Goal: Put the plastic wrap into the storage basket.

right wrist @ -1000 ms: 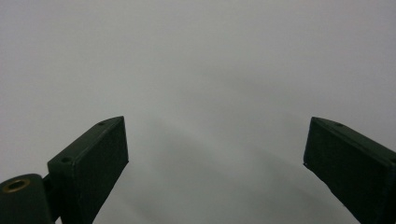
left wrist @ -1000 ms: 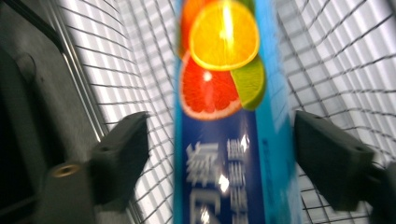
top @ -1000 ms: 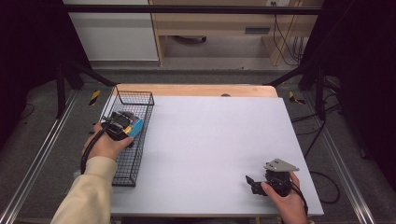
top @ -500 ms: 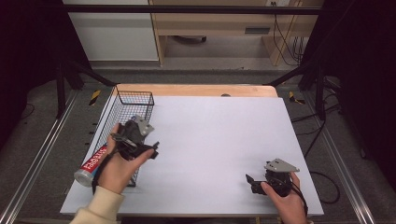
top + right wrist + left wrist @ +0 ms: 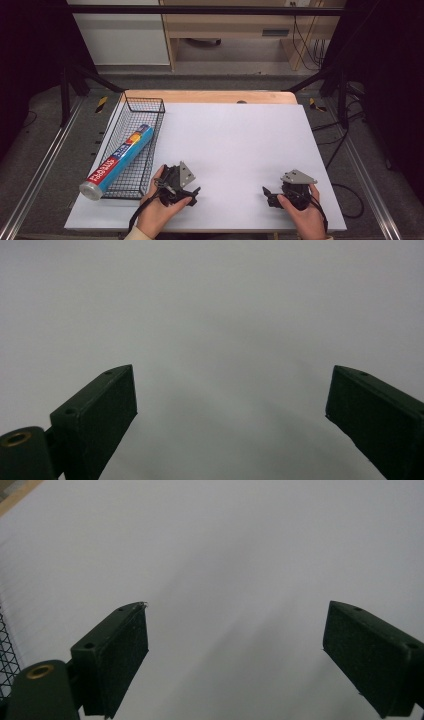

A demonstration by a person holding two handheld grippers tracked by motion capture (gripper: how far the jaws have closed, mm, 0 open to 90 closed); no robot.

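Near edge, left: left gripper (image 5: 192, 194), jaws spread wide and empty after opening just now, over the white table (image 5: 240, 145). Near edge, right: right gripper (image 5: 267, 194), jaws likewise apart, nothing between them. Left, farther: blue roll of wrap (image 5: 117, 161) lying lengthwise in the wire basket (image 5: 145, 102), its near capped end jutting past the basket's near rim.

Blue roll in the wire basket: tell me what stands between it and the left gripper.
The blue roll lies in the wire basket, one end jutting over the near rim. The basket's mesh side wall stands between it and the left gripper, whose jaws are open and empty.
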